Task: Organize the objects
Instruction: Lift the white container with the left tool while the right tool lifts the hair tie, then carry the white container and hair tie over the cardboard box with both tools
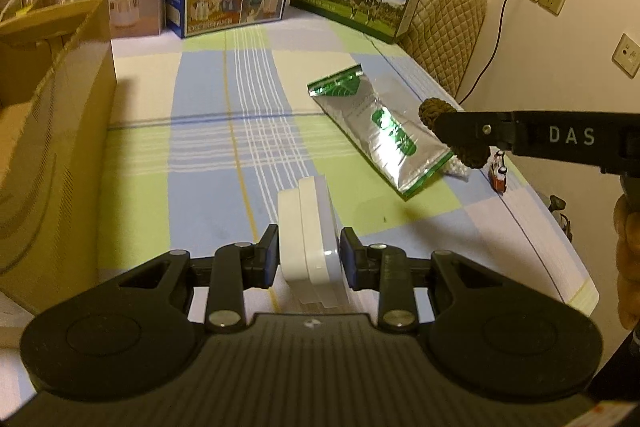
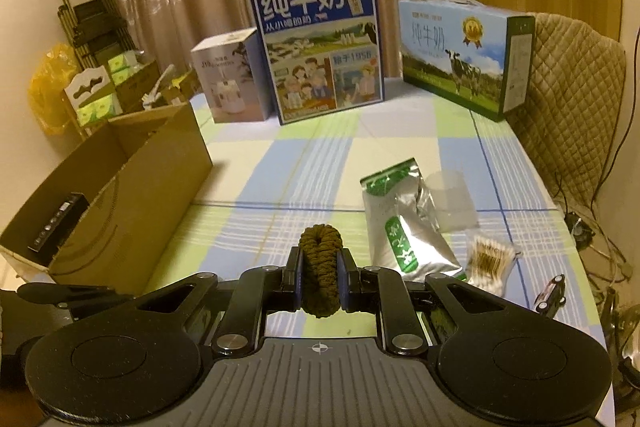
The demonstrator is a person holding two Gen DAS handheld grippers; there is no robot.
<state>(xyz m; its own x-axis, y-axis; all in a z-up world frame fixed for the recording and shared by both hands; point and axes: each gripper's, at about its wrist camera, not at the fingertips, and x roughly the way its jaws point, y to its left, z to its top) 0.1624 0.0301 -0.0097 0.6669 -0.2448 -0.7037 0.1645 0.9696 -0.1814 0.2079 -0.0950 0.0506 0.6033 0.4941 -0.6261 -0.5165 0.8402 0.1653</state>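
My left gripper [image 1: 308, 259] is shut on a flat white case [image 1: 308, 227], held on edge above the checked tablecloth [image 1: 224, 131]. My right gripper [image 2: 320, 277] is shut on a dark olive braided loop [image 2: 320, 267]; the left wrist view shows that same loop [image 1: 434, 109] at the right gripper's tip, over a silver and green pouch [image 1: 384, 131]. An open cardboard box [image 2: 132, 187] stands at the table's left, with a black device [image 2: 60, 223] inside. On the cloth lie the pouch [image 2: 404, 227], a clear plastic piece [image 2: 450, 203], a pack of cotton swabs [image 2: 490, 259] and a toy car [image 2: 552, 295].
Three cartons stand along the far edge: a white box [image 2: 232, 79], a blue milk carton [image 2: 320, 47] and a green and blue milk carton [image 2: 460, 55]. A quilted chair back [image 2: 572, 99] is at the right. A rack and bags [image 2: 92, 67] sit beyond the cardboard box.
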